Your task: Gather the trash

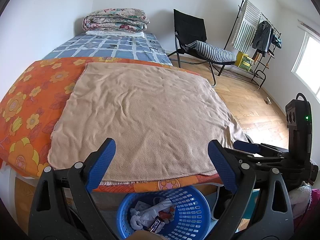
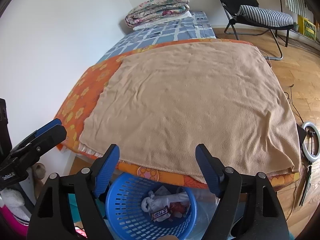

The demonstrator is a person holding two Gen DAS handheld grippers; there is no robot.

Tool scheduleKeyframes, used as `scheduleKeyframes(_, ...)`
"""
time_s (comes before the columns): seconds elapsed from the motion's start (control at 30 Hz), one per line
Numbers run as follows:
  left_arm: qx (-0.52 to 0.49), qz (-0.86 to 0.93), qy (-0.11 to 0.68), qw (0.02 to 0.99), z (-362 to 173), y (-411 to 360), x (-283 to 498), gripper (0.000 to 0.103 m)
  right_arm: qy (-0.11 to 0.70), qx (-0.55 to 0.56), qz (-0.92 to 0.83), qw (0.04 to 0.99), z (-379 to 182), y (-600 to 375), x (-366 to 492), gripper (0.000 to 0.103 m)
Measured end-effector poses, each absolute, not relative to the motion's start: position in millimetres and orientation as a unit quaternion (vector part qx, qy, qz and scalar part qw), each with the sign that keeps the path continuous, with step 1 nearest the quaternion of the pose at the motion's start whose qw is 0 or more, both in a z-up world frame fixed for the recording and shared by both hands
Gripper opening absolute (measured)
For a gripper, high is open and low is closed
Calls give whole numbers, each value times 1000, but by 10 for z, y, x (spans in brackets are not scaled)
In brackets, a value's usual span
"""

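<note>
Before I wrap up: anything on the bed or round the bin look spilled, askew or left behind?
Nothing stands out. The tan blanket lies flat and bare, slightly rumpled. The trash, wrappers and crumpled paper, sits inside the upright blue basket below the bed's edge. Both hand-held grippers, left and right, are open and hold nothing.

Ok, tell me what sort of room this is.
Most likely a bedroom in a home. There is a bed with a folded quilt at its far end, a clothes rack hung with garments by the wall, and a folding chair on a wooden floor.
</note>
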State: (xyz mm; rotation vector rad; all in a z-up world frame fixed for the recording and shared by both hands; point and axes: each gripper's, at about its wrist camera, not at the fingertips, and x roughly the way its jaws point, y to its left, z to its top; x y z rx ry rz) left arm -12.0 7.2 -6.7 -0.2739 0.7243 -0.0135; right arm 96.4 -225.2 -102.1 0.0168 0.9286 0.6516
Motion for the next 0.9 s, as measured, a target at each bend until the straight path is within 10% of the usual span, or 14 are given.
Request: scheduleKeyframes(0.9, -131, -6, 353, 926, -62, 53, -124, 95, 443, 6, 306, 843, -1053, -2259, 948, 79)
